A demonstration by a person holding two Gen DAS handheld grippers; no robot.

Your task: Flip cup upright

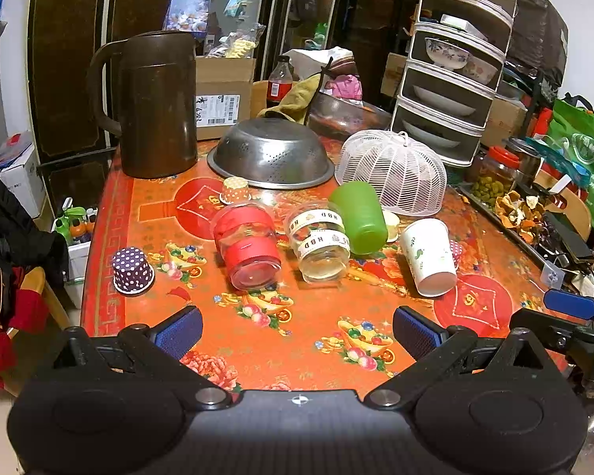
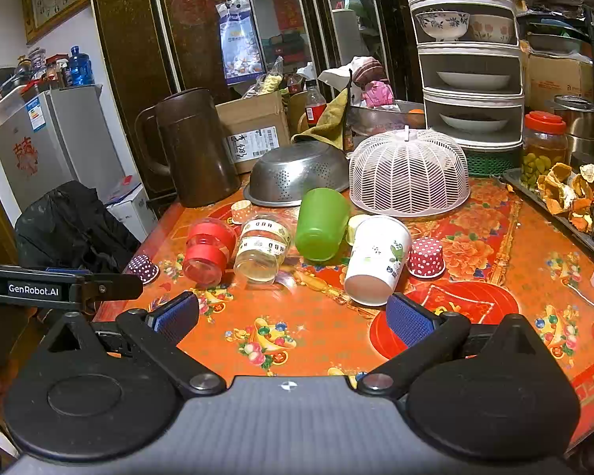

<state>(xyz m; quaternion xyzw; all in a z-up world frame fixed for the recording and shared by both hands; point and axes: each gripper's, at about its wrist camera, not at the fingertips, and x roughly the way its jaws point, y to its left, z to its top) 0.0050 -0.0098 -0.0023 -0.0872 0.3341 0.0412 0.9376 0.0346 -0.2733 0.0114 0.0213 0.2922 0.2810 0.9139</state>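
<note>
Several cups lie on their sides in a row on the orange table (image 1: 297, 340): a clear cup with red bands (image 1: 247, 249) (image 2: 208, 251), a clear cup with white tape bands (image 1: 320, 243) (image 2: 263, 249), a green cup (image 1: 360, 217) (image 2: 320, 223) and a white paper cup (image 1: 427, 255) (image 2: 376, 259). My left gripper (image 1: 297, 332) is open and empty, hovering in front of the two clear cups. My right gripper (image 2: 293, 316) is open and empty, in front of the white paper cup.
Small dotted paper cups stand upside down: a purple one (image 1: 132, 271), a red one (image 2: 427, 257), an orange one (image 1: 235, 190). Behind are a brown jug (image 1: 154, 103), an inverted steel colander (image 1: 271, 156), a white mesh food cover (image 1: 392, 168) and a dish rack (image 1: 451, 63).
</note>
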